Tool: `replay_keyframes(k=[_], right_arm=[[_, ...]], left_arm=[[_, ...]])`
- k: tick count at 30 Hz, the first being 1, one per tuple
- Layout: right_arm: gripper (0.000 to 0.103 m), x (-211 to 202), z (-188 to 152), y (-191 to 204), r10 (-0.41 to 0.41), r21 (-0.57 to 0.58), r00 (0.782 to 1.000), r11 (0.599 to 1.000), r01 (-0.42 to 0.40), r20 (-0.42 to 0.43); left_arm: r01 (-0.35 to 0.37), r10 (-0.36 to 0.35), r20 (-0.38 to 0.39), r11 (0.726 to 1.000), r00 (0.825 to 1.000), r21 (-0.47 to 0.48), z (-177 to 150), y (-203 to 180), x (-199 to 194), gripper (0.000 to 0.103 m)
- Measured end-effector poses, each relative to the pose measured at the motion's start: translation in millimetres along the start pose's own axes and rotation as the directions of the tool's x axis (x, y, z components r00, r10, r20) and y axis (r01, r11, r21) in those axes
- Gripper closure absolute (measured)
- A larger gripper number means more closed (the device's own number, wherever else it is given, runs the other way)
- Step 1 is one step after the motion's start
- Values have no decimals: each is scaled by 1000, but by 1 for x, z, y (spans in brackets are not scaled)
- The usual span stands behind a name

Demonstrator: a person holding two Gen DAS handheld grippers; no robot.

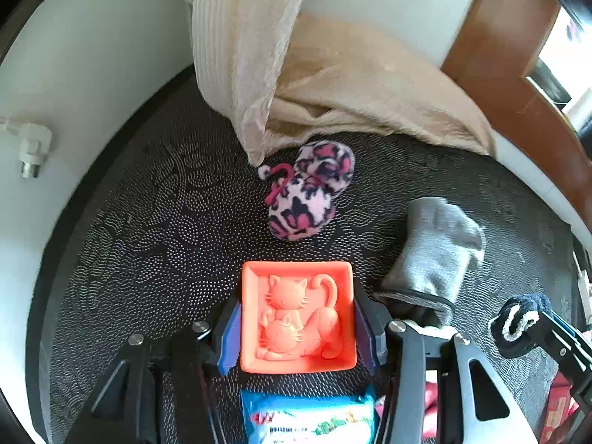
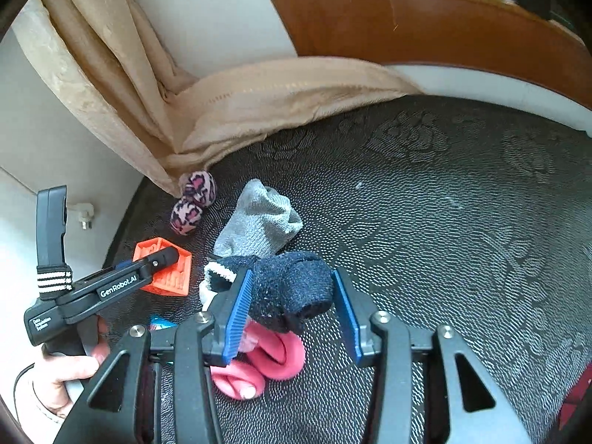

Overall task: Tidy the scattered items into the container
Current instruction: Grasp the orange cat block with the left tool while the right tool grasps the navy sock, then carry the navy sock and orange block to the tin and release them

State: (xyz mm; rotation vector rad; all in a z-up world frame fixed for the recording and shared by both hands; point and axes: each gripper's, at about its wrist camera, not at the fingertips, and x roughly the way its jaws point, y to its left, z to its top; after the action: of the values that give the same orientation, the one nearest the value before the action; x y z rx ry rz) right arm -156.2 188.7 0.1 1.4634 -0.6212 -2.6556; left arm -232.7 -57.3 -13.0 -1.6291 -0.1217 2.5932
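Holding entry, item one: orange cat mould [image 1: 298,318], a shallow square tray, clamped by its two side walls between the jaws of the left gripper [image 1: 298,327], open face up, cats' heads toward the patterned socks [image 1: 309,188]. Being square, it has no clear long axis.

Item two: navy sock [image 2: 292,292], bunched between the jaws of the right gripper [image 2: 294,309]. The left pad touches it; contact at the right pad cannot be told. Its roll runs roughly across the jaws, cuff end toward the mould.

Near the mould: grey sock [image 1: 436,255] to its right, blue wipes packet [image 1: 309,420] just below it, pink item [image 2: 266,362] beneath the navy sock, all on the dark embossed bench [image 2: 444,222].

Risks, judged: the soft sock may slip from a one-sided hold; the mould's slick walls may pivot. No container shows.
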Motion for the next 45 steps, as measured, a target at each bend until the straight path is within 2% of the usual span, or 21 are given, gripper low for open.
replay_keyframes(k=[5,9,13,18,31,45], right_arm=[[55,-18,-8,-3,1,17,999,1000,-2,32],[55,-34,-23,-6,-2,27,999,1000,0,52],[55,-50,-38,-18,-12,37,998,999,10,65],[55,-69,-57,-38,-36,60,996,998,31,77],[55,-158,-90,-123,-134,184,981,977,107,142],[55,-256,-127,-235,-287,361,943,908,212,168]], left_arm=[[1,-1,26,1000,1000,21,-5,-12,-22,51],[7,-8,35,999,999,44,-31,-26,-42,51],[20,-22,33,997,999,69,-44,-51,-59,51],[39,-42,29,993,999,107,-52,-74,-62,51],[116,-122,9,966,993,232,-95,-181,-88,51],[193,-196,-27,922,980,336,-151,-285,-111,51]])
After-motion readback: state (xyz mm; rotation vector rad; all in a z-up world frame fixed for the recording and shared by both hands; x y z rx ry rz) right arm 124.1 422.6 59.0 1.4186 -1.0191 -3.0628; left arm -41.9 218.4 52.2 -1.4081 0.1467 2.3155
